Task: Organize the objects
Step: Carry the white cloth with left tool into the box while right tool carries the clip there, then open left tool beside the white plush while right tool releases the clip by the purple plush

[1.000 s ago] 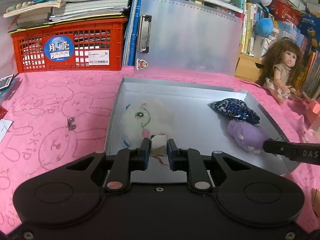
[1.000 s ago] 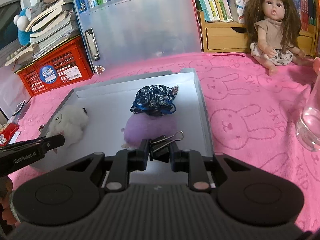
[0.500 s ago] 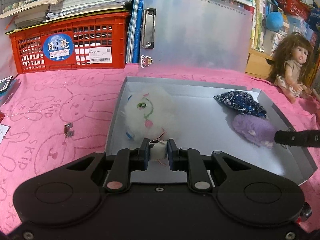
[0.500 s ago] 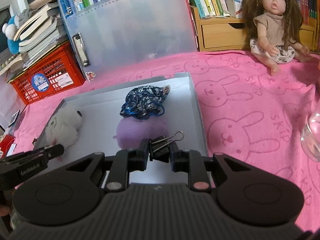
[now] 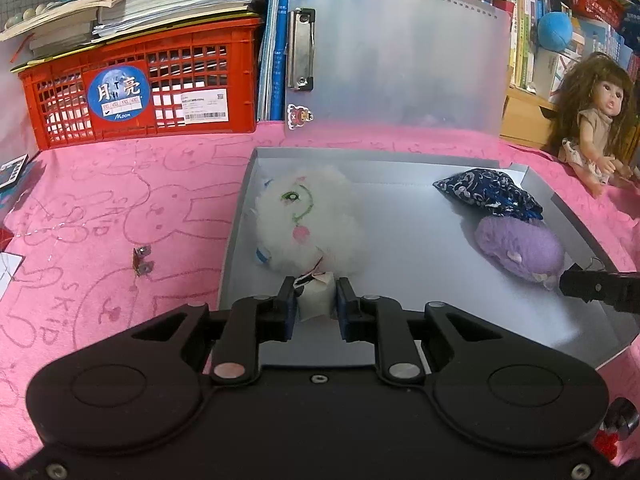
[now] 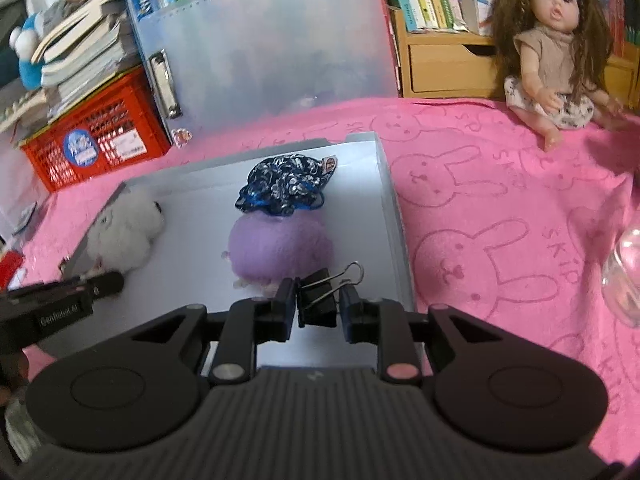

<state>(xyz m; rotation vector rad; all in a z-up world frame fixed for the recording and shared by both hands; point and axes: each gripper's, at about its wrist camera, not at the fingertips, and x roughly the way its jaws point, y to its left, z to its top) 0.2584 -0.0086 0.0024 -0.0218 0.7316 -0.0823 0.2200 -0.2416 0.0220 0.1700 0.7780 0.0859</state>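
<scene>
While the left gripper [image 5: 316,304] sits at the near edge of the grey tray [image 5: 420,220], its 2 pads are clamped on a small white tag [image 5: 317,295] that hangs from the white plush toy [image 5: 308,220]; the toy lies inside the tray against its left wall, face up. Over on the tray's right side the right gripper [image 6: 318,306] has a black binder clip [image 6: 318,300] between its pads, its wire handle sticking out to the right; the jaws have just been opening a little, yet the pads look to be touching the clip's sides. Just beyond the clip lies a purple plush toy [image 6: 280,248], and a dark blue patterned pouch [image 6: 286,182] rests against its far side, both inside the tray. On the pink cloth [image 6: 480,208] around the tray stand a red crate [image 5: 140,84] stacked with books, a frosted clipboard [image 5: 400,52] propped upright behind the tray, and a doll [image 6: 556,48] seated far right. A small metal clip [image 5: 143,261] lies on the cloth left of the tray.
</scene>
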